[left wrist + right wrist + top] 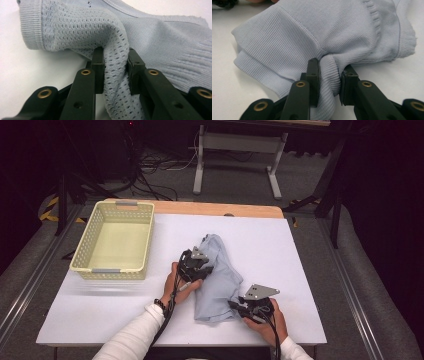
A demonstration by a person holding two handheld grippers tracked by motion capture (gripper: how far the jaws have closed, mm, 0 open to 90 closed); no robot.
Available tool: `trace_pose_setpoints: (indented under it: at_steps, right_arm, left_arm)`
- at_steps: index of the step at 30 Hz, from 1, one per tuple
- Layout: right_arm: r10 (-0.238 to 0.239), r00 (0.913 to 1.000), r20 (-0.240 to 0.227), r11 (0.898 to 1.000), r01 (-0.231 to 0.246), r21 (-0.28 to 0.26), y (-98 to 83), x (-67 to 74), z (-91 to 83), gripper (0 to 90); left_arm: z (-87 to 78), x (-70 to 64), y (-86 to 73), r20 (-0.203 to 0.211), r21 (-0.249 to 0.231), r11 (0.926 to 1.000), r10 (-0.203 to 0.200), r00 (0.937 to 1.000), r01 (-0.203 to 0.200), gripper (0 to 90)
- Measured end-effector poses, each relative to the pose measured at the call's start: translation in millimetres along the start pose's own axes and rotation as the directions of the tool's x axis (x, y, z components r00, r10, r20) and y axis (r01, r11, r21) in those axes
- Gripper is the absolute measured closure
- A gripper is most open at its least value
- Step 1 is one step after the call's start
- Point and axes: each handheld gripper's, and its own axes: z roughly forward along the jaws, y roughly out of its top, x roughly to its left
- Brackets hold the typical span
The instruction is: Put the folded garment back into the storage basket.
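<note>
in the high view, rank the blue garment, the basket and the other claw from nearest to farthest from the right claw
1. blue garment: gripped in the right claw, just to its left.
2. left claw: up and left, on the garment's other edge.
3. basket: farthest, at the table's far left.

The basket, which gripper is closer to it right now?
Left. The left gripper grips the blue garment just right of the basket; the right gripper pinches the garment's near end, farther away.
</note>
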Motion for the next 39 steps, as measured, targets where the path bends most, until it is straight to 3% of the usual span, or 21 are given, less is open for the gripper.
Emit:
trace_pose_setpoints:
  at_steps: [2, 12, 31, 39]
  right_arm:
    - [-0.002, 1.0000, 0.001, 1.000, 0.002, -0.005, 0.1, 0.2, -0.7, 73.9]
    - [-0.015, 0.9998, 0.010, 0.999, 0.016, -0.039, 2.3, 3.0, -6.7, 74.3]
    - [-0.011, 0.9994, 0.031, 0.994, 0.014, -0.104, 5.9, 2.0, -13.8, 74.4]
    - [0.003, 0.9995, 0.032, 0.992, 0.001, -0.127, 9.4, -0.3, -14.6, 74.4]
  left_arm:
    - [-0.4, -0.5, 0.4, 0.002, -0.001, 1.0000, -0.001, 1.0000, 0.001, 73.4]
    - [-5.9, -6.0, 9.3, -0.020, -0.018, 0.9974, 0.070, 0.9973, -0.070, 74.1]
    - [-11.9, -9.2, 30.5, -0.027, -0.033, 0.9928, 0.114, 0.9931, -0.115, 74.3]
    - [-15.8, -11.0, 40.2, -0.053, -0.044, 0.9882, 0.144, 0.9881, -0.147, 74.3]
